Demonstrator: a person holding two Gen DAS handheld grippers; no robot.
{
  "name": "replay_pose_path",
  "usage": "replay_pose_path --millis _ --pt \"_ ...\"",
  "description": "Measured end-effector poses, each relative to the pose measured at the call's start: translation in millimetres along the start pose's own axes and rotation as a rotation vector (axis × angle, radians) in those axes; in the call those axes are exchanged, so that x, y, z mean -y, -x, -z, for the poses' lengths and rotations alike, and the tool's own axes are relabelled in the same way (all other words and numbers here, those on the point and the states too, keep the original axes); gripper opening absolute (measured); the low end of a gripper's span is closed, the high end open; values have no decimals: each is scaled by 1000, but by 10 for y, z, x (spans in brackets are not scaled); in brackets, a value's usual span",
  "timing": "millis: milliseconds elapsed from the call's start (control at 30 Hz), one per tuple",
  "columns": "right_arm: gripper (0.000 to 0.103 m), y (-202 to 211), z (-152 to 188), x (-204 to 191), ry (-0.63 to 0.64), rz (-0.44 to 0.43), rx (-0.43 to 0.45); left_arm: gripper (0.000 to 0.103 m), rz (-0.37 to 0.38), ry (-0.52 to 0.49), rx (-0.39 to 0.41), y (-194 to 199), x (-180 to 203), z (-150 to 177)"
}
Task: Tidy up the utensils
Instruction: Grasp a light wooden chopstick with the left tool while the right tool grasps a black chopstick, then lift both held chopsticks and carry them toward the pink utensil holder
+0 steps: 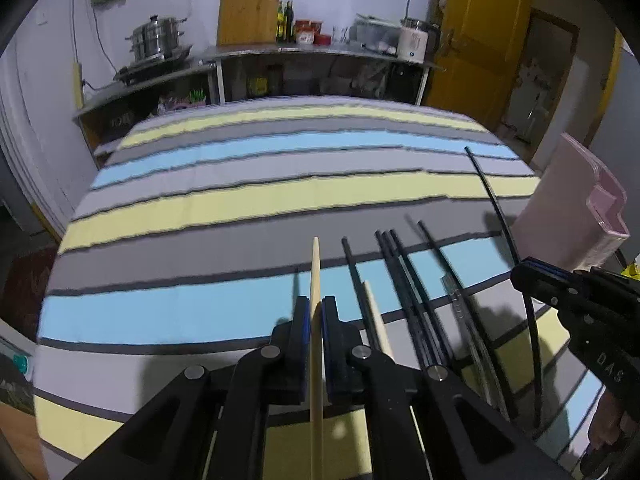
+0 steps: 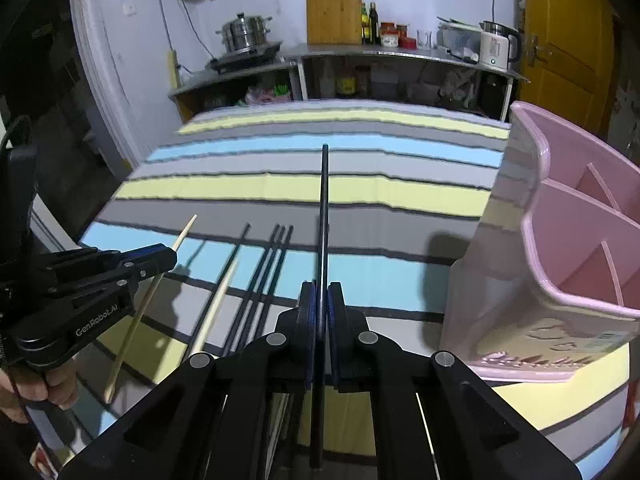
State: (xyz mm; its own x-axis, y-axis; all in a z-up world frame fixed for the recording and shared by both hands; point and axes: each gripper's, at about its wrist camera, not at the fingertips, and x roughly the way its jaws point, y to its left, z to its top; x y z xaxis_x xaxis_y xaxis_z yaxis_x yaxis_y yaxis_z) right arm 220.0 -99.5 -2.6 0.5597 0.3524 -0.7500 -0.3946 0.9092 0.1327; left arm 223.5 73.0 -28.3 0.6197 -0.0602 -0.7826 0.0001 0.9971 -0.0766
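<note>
My left gripper (image 1: 316,310) is shut on a pale wooden chopstick (image 1: 315,272), held a little above the striped cloth; in the right wrist view this gripper (image 2: 172,258) sits at the left with the same chopstick (image 2: 136,320). My right gripper (image 2: 321,294) is shut on a black chopstick (image 2: 323,200) that points away from me; the left wrist view shows that gripper (image 1: 520,270) with its black chopstick (image 1: 490,192). A second wooden chopstick (image 2: 218,304) and several black chopsticks (image 2: 264,272) lie on the cloth between the grippers. A pink divided utensil holder (image 2: 500,280) stands to the right, its compartments empty.
The table wears a cloth (image 2: 300,188) striped grey, blue and yellow. Behind it runs a steel counter (image 2: 400,54) with a steamer pot, a wooden cutting board, bottles and a white kettle. A yellow door (image 2: 568,40) is at the far right. A person's hand (image 2: 60,388) holds the left gripper.
</note>
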Motion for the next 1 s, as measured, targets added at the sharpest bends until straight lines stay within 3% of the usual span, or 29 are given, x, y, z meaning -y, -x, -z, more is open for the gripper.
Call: replay_pose_path --millis 333,1000 --pt "5 554 -92 19 -14 -40 104 6 25 -19 107 667 34 -120" --pt "7 -425 182 59 -2 6 -116 6 53 49 51 391 -224 33"
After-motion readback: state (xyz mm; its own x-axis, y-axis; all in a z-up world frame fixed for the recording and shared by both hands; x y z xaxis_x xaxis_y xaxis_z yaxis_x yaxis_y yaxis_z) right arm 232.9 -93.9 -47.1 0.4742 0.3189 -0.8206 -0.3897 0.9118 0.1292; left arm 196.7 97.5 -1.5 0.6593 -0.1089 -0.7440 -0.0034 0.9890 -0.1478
